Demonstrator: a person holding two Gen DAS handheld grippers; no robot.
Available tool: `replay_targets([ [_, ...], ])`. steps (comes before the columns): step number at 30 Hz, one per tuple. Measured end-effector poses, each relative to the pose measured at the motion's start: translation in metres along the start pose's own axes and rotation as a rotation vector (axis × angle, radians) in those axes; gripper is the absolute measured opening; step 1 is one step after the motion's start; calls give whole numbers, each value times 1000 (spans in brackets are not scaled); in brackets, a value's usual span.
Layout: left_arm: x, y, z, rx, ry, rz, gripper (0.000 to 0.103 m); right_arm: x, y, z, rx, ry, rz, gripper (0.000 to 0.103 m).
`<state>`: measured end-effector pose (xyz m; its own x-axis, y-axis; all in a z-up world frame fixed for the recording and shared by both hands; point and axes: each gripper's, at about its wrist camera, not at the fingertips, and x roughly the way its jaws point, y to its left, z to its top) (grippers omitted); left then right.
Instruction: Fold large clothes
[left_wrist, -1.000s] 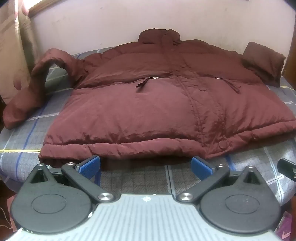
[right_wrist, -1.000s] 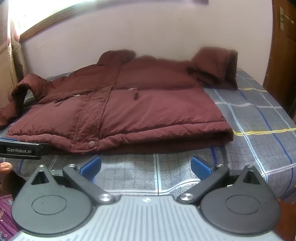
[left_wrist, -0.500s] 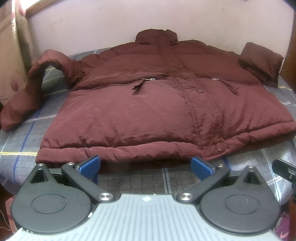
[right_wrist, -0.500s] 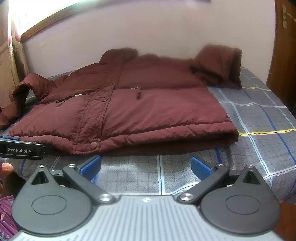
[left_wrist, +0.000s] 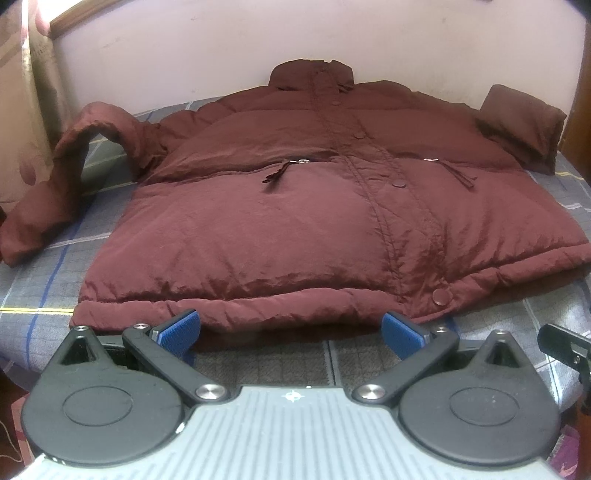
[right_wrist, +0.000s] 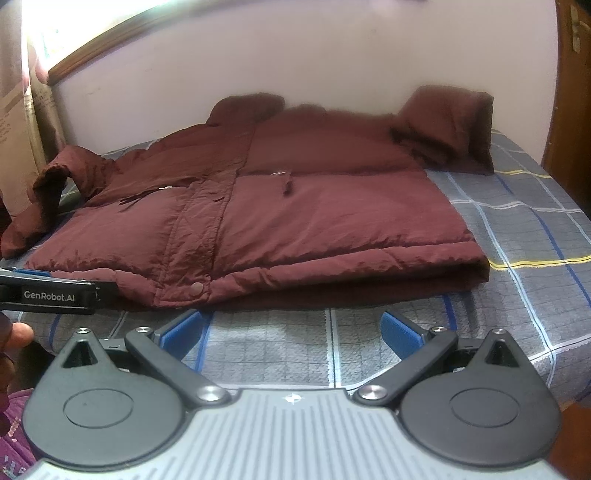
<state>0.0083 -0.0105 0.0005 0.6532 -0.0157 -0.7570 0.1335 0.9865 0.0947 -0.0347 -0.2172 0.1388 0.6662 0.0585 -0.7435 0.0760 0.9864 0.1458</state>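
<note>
The maroon puffer jacket (left_wrist: 314, 221) lies flat, front up, on the checked bedspread (right_wrist: 517, 229); bulky, soft and slippery, it likely needs gripping at the hem. Left gripper (left_wrist: 290, 328) and right gripper (right_wrist: 291, 328) are spread wide, holding nothing.

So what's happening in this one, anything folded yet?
A person holds two grippers at the near edge of a bed, facing a maroon puffer jacket spread front-up. The left gripper is open right at the hem; the right gripper is open over bare sheet, short of the jacket. Neither grips anything. One sleeve trails off the far left; the other sleeve is bunched by the wall. The body is not yet folded.
</note>
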Motion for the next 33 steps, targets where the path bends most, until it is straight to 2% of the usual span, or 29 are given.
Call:
replay_targets([
  [15,-1,2,10,0,-19,-4,103,2,-2,3,19,-4,20,103],
  [21,-6,15,14,-31,-48,-7,103,6,-2,3,31,8,27,103],
  [27,-18,64,22,-146,-124,45,103,5,0,3,29,7,28,103],
  [33,-10,166,27,-337,-164,143,103,4,5,3,12,9,30,103],
])
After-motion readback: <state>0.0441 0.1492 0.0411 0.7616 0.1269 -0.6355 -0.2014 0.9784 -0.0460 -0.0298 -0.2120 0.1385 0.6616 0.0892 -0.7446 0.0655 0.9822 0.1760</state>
